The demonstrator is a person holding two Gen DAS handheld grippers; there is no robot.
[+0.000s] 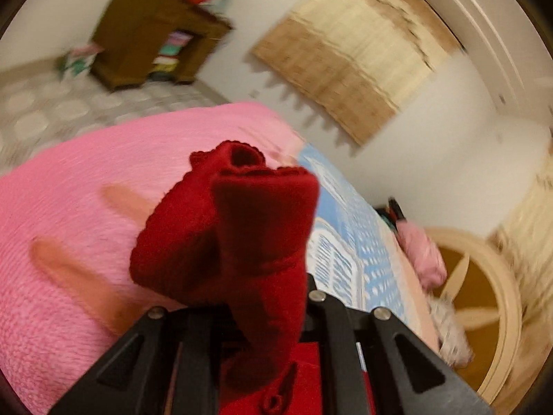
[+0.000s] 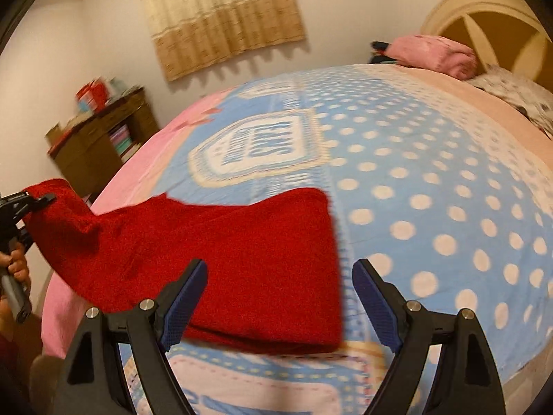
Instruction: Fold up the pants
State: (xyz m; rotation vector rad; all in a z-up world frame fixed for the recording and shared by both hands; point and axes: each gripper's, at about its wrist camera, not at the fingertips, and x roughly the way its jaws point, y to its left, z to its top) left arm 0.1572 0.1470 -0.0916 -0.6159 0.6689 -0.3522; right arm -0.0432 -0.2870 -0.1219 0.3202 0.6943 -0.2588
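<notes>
The red pants (image 2: 242, 259) lie partly folded on the blue polka-dot bedspread (image 2: 432, 180). My right gripper (image 2: 280, 297) is open just above their near edge, holding nothing. My left gripper (image 2: 31, 204) is at the far left of the right wrist view, shut on one end of the pants and lifting it off the bed. In the left wrist view that bunched red cloth (image 1: 235, 235) hangs over my left gripper (image 1: 266, 314) and hides the fingertips.
A pink blanket (image 1: 86, 207) covers the bed's left part. A wooden cabinet (image 2: 100, 141) stands by the wall. A pink pillow (image 2: 435, 55) and a round headboard (image 2: 484, 17) are at the far end. A curtain (image 2: 221, 17) hangs on the wall.
</notes>
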